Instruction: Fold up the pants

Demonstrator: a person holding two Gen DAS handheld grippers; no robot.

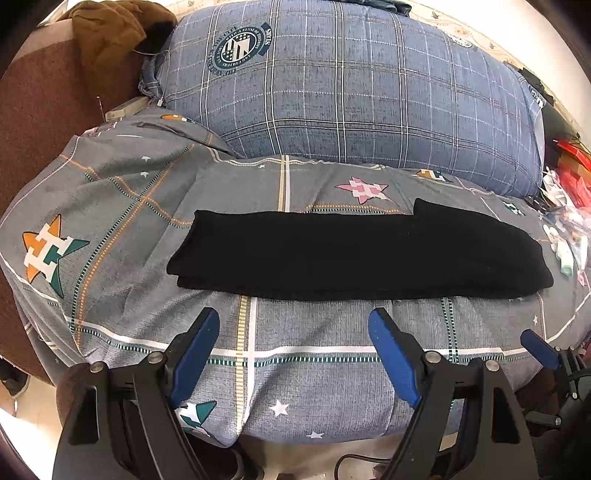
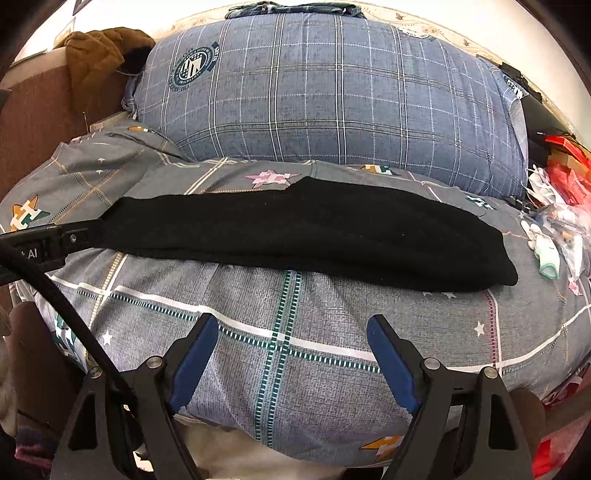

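Across the bed [image 1: 303,384], pants [image 1: 354,254] lengthwise left-right.

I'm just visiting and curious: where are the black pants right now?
The black pants lie lengthwise across the grey star-patterned quilt, in front of the blue plaid pillow in both views, beyond both open grippers.

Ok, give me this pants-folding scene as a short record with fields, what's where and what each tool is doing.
garment: black knit pants, already folded lengthwise into a long strip, lying flat
surface: grey star-patterned bedspread
behind: blue plaid pillow, beyond the pants
far left: brown jacket, bunched
left tool: open, empty, short of the pants' near edge
right tool: open, empty, also short of the pants
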